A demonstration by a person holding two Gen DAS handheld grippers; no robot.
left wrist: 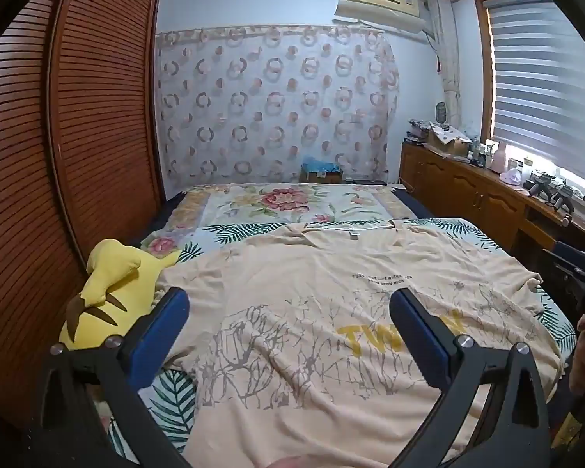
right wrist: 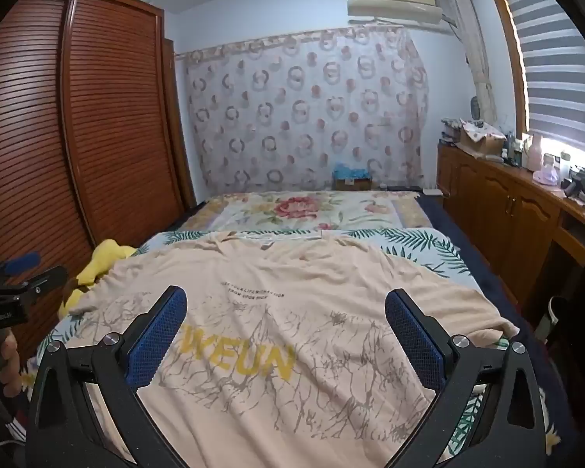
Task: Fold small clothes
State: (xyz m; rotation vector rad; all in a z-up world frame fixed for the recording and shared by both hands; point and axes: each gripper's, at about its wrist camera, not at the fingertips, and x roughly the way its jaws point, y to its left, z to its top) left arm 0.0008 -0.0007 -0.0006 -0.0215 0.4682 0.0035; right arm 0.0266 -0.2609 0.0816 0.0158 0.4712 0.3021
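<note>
A beige T-shirt (left wrist: 323, 296) (right wrist: 292, 296) with yellow lettering and a grey branch print lies spread flat on the bed, collar at the far end. My left gripper (left wrist: 288, 304) hovers open above the shirt's left part, its blue pads wide apart with nothing between them. Over the shirt's right part my right gripper (right wrist: 284, 308) is likewise open and holds nothing. The right gripper (left wrist: 577, 273) shows at the right edge of the left wrist view. At the left edge of the right wrist view is the left gripper (right wrist: 19, 269), held by a hand (right wrist: 9, 362).
A yellow plush toy (left wrist: 113, 292) (right wrist: 97, 265) lies at the shirt's left edge. The leaf-print sheet (left wrist: 171, 397) covers the bed, with a floral blanket (left wrist: 284, 202) beyond. A louvred wooden wardrobe (left wrist: 78, 136) stands left. A cluttered wooden cabinet (left wrist: 479, 191) runs along the right under the window.
</note>
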